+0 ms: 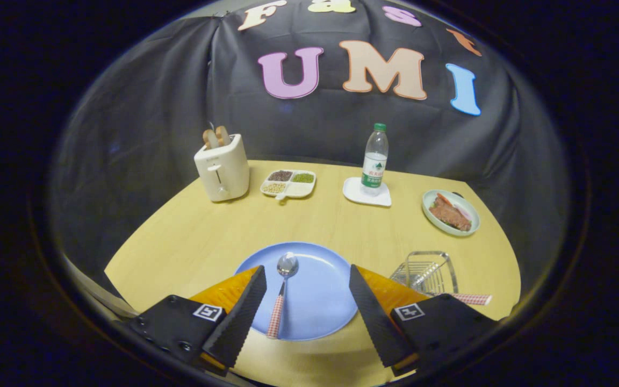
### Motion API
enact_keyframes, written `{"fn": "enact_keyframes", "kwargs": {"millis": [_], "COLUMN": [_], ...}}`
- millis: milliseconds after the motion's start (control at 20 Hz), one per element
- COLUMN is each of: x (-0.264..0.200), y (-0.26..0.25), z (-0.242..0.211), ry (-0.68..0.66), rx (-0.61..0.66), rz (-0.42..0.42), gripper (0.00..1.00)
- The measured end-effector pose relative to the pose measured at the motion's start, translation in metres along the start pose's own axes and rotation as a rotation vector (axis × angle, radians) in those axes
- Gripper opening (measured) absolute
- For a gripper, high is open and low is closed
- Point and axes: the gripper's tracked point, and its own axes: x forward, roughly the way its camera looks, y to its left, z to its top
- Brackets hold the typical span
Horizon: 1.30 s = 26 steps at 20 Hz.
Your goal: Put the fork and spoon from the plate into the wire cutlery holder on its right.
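Hand-held gripper (pixel 306 293) spread wide over plate (pixel 315 306), spoon (pixel 282 293) between fingers, untouched.

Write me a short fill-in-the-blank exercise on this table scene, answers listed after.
1. The spoon lies on the blue ____, between the open fingers of the tool.
2. One checked handle already sticks out of the wire ____ right of the plate.
3. Two slices of bread stand in the ____ beyond the plate.
4. The water bottle stands on a white ____.

Answers: plate; cutlery holder; toaster; coaster
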Motion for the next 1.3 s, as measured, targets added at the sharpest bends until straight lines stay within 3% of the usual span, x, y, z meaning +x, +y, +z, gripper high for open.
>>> {"fn": "enact_keyframes", "kwargs": {"millis": [800, 1050, 1300], "x": [0.044, 0.048, 0.052], "y": [0.034, 0.035, 0.033], "z": [-0.076, -0.099, -0.108], "ry": [0.156, 0.219, 0.234], "rx": [-0.079, -0.098, -0.107], "rz": [-0.008, -0.004, -0.020], "gripper": [0.99, 0.77, 0.49]}}
